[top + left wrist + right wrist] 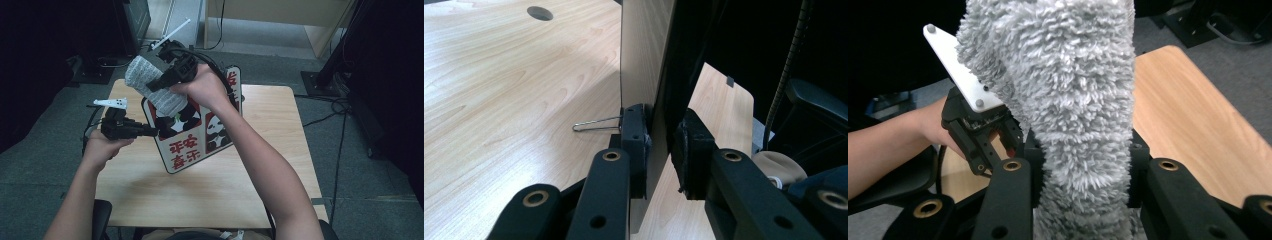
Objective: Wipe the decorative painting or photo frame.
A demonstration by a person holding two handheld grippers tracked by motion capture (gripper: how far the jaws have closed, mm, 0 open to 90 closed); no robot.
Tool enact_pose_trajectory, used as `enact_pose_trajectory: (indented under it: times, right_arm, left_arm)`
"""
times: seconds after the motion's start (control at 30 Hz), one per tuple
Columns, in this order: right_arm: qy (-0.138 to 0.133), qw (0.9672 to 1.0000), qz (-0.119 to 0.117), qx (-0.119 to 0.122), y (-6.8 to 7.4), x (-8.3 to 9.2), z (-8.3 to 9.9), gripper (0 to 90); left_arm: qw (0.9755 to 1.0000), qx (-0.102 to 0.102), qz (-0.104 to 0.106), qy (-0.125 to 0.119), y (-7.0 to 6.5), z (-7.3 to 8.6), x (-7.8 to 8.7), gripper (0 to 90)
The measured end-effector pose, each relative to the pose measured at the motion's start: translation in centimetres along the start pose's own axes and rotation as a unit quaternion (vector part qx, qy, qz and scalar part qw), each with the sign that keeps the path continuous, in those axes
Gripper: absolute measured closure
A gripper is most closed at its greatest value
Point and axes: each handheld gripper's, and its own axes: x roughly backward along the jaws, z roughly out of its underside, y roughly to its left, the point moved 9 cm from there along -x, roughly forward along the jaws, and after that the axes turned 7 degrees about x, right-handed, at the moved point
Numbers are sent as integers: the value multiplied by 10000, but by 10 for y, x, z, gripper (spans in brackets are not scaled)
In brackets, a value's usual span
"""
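While the bag (200,135) is held upright over the table (260,165), its left edge is pinched between the pads of the left tool (155,132). A grey fluffy cloth (155,90) is gripped by the right tool (152,86) above the bag's top, its lower end hanging at the bag's mouth.

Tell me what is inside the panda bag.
A fluffy grey towel, held by the right gripper, sticks out of the panda bag. Its lower end and anything deeper are hidden by the bag's wall.

Grey fluffy cloth (150,82), tilted panda board (195,135)
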Motion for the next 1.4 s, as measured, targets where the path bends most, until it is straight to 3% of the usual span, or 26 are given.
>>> enact_pose_trajectory:
  times: [0.23, 0.47, 0.9, 1.4]
  right_arm:
    - [35, 9991, -205, -367, -9, 2, 5, 668]
    - [-28, 9982, -278, -534, -17, 3, 9, 664]
    - [-101, 9958, -418, -807, -27, 9, 16, 655]
    - [-128, 9954, -304, -904, -38, 19, 25, 646]
  left_arm:
    - [10000, 0, -13, 0, 0, 0, 0, 778]
    - [10000, 14, -8, -2, 0, 0, 0, 779]
    - [10000, 47, 3, -16, 0, 1, 0, 778]
    - [10000, 77, 25, -16, 0, 1, 0, 776]
